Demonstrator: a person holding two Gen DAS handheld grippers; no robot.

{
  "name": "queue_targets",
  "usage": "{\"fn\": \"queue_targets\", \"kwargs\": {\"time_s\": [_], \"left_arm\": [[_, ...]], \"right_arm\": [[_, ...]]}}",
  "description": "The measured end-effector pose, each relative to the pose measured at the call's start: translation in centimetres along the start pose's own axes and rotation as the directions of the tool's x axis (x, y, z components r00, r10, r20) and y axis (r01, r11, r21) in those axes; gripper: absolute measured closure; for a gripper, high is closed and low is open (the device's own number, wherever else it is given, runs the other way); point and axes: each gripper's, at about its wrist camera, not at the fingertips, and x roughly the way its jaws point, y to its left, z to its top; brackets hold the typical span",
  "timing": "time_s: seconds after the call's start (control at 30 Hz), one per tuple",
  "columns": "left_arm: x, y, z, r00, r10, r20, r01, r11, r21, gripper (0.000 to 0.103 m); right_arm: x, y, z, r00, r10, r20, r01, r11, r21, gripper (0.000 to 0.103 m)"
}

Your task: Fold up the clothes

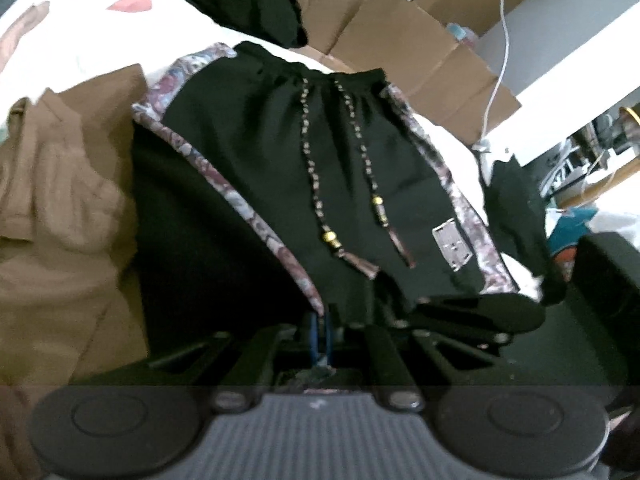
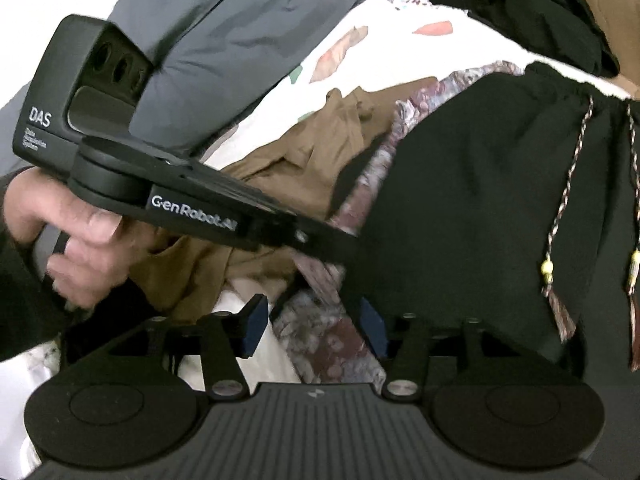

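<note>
black shorts [image 1: 288,168] with floral side stripes lie spread flat.

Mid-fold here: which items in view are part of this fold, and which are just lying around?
In the job:
black shorts
left gripper, shut on their hem
right gripper, open at the patterned side stripe

Lying about:
brown garment
black clothes pile
cardboard box
white cable
grey pillow

My left gripper [image 1: 321,336] had its blue pads pressed together. My right gripper [image 2: 314,326] sat near, fingers spread wide. My left hand [image 2: 76,240] gripped the handle at far left.
</note>
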Motion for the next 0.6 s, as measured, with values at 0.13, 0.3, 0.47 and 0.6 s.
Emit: {"fn": "queue_targets", "kwargs": {"time_s": [0.13,0.3,0.47,0.6], "left_arm": [[0.6,-0.3,0.0,1.0,0.009,-0.009,-0.009,1.0,-0.001,0.099],[0.8,-0.6,-0.3,1.0,0.015,-0.011,-0.015,1.0,-0.018,0.099],[1.0,-0.6,-0.4,1.0,0.019,-0.007,-0.019,0.998,-0.056,0.099],[0.9,-0.3,-0.2,1.0,0.016,-0.01,-0.016,0.998,-0.068,0.099]], "right_arm": [[1.2,-0.2,0.4,0.999,-0.055,-0.001,0.055,0.998,0.01,0.046],[3.0,-0.6,0.5,0.993,-0.116,-0.006,0.116,0.993,0.02,0.046],[4.8,-0.4,0.4,0.988,-0.153,0.027,0.153,0.988,0.024,0.046],[5.5,-0.5,0.6,0.984,-0.165,0.064,0.163,0.986,0.034,0.059]]}}
